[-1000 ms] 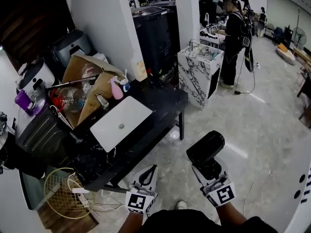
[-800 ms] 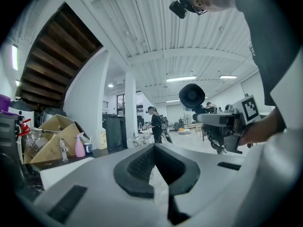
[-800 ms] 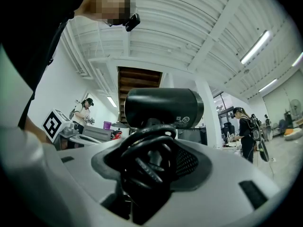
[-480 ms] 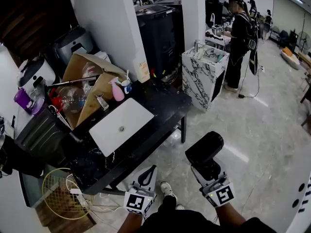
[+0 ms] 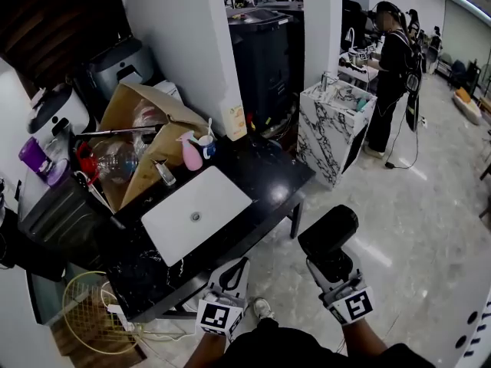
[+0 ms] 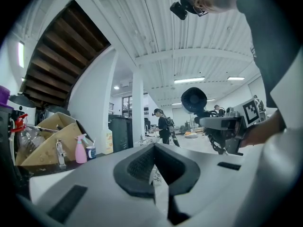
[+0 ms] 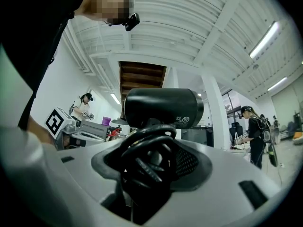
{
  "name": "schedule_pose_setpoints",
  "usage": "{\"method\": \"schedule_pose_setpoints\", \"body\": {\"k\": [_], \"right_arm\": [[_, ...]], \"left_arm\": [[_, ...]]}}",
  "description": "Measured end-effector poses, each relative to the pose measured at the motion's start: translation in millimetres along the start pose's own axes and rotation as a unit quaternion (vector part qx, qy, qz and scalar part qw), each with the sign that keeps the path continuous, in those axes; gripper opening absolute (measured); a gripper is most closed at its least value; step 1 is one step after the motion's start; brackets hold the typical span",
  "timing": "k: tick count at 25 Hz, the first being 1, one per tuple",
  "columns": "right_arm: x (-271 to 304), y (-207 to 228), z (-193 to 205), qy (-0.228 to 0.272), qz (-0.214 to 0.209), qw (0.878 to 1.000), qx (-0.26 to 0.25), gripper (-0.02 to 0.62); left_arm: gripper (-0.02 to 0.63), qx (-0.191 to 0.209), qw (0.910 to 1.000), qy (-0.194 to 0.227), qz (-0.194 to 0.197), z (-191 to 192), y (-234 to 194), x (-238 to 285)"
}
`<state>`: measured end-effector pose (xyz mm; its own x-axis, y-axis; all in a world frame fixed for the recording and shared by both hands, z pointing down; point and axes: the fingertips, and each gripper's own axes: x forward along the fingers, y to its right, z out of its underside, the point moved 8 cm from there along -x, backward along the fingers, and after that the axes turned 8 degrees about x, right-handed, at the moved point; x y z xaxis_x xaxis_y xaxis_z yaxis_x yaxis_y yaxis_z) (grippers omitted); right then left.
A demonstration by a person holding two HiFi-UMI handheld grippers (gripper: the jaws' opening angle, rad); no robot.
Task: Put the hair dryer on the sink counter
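The black plastic hair dryer (image 5: 328,240) is gripped by its handle and wound cord in the right tool (image 5: 333,273), so it can be carried. It is held over the floor, apart from the black stone counter (image 5: 268,176) with the flat white sink (image 5: 197,215). The left tool (image 5: 236,271) is pressed closed with nothing in it.

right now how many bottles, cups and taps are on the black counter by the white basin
bottles: 2 (pink spray bottle, pale yellow bottle)
cups: 1 (cup)
taps: 1 (tap)
total: 4
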<state>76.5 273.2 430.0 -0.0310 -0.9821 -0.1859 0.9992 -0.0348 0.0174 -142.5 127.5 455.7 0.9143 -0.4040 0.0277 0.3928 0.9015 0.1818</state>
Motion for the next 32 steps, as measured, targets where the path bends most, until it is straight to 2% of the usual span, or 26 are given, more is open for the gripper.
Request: {"method": "schedule_pose_setpoints", "body": {"k": [6, 15, 20, 22, 26, 32], "right_arm": [[54.6, 15.9, 0.4, -0.005, -0.012, 1.0, -0.006, 0.253], [125.0, 35.5, 17.4, -0.008, -0.015, 1.0, 0.001, 0.255], [153.0, 41.9, 16.2, -0.027, -0.023, 0.999, 0.014, 0.255], [166.2, 43.1, 21.6, -0.03, -0.029, 0.999, 0.02, 0.255], [187.2, 51.0, 29.8, -0.038, -0.04, 0.998, 0.02, 0.255], [226.5, 70.5, 41.6, -0.06, -0.069, 0.995, 0.026, 0.255]], "left_arm": [[-0.003, -0.01, 0.9994, -0.009, -0.033, 0.1, -47.3, 29.3], [-0.003, -0.015, 0.9991, -0.01, -0.038, 17.4, -105.7, 58.8], [-0.003, -0.01, 0.9995, -0.012, -0.029, 16.9, -120.0, 71.1], [-0.003, -0.009, 0.9991, -0.021, -0.037, 18.4, -129.5, 70.3], [-0.003, -0.008, 0.9985, -0.001, -0.054, 17.1, -145.8, 75.0], [-0.003, -0.009, 0.9965, -0.015, -0.082, 26.5, -162.7, 94.0]]}}
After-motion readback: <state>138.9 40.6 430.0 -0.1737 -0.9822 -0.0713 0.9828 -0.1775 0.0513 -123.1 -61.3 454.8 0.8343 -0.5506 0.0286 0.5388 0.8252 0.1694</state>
